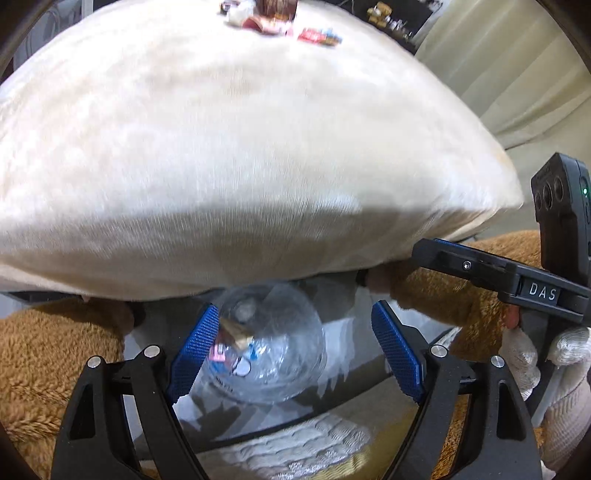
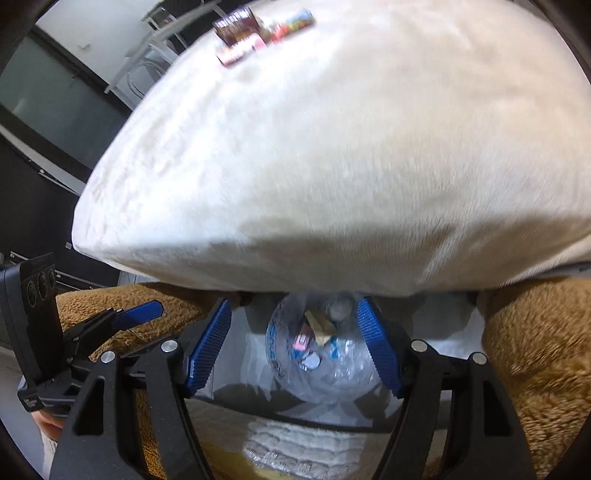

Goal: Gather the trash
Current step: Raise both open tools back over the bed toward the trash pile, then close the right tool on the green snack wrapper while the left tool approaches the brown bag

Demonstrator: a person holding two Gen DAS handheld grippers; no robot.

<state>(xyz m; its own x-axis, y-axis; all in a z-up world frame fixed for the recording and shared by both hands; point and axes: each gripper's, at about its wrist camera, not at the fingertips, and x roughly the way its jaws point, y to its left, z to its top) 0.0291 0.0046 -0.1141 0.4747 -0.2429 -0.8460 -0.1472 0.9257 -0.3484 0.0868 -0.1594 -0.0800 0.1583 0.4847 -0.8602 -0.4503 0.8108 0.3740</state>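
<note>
**Inspector:** While both wrist views are blurred by motion, the layout is readable. Report the left claw (image 1: 291, 343).

**Assistant:** Its jaws stand wide apart with nothing between the blue pads (image 1: 195, 350). It hangs over a clear plastic bag (image 1: 273, 350) that sits below the front edge of a cream cushion (image 1: 240, 147). A tan scrap (image 1: 236, 332) appears beside the left pad; whether it touches the pad or lies in the bag, I cannot tell.

**Inspector:** And the right claw (image 2: 295, 347)?

**Assistant:** Also spread wide, holding nothing, and pointed down at the same bag (image 2: 325, 354). In the left view it shows at the right edge, gripped by a gloved hand (image 1: 535, 358).

**Inspector:** Contents of the bag?

**Assistant:** A tan piece (image 2: 319, 326), a pink item (image 2: 300, 341) and some crumpled clear material. I judge the bag to be the collection point, set low and central so either claw can release over it.

**Inspector:** Outstanding trash?

**Assistant:** A cluster of coloured wrappers (image 2: 255, 33) lies at the far end of the cushion, well apart from both claws. The left view shows the same wrappers (image 1: 280, 22) at its top edge.

**Inspector:** Surroundings?

**Assistant:** Brown fleece (image 2: 535, 350) flanks the bag on both sides, with a white knitted cloth (image 2: 295, 443) nearest the cameras.

**Inspector:** Assessment?

**Assistant:** Partly done, in my judgement. Each remaining wrapper calls for a reach across soft fabric, where thin foil may be hard to pinch cleanly.
</note>
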